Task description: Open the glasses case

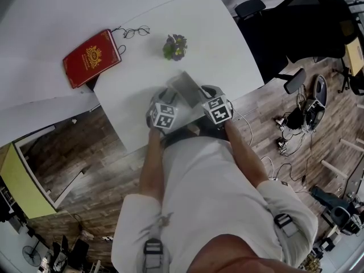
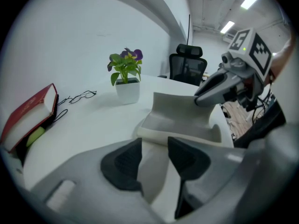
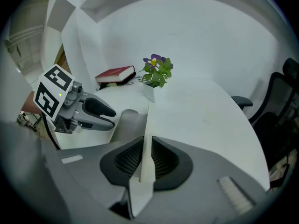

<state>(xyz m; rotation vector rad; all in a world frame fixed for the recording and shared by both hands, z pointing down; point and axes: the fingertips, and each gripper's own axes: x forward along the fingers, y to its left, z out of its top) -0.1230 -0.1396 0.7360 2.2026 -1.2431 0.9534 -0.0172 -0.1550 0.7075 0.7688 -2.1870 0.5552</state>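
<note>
R gripper clamps glasses case lid, prob. by table edge.

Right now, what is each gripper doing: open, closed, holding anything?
Left gripper: closed on the case.
Right gripper: closed on its lid.

Bare table lies open at centre right of the head view; the potted plant stands just above the opened glasses case; spectacles and red book occupy the upper left; an office chair flanks the upper-right table edge.
</note>
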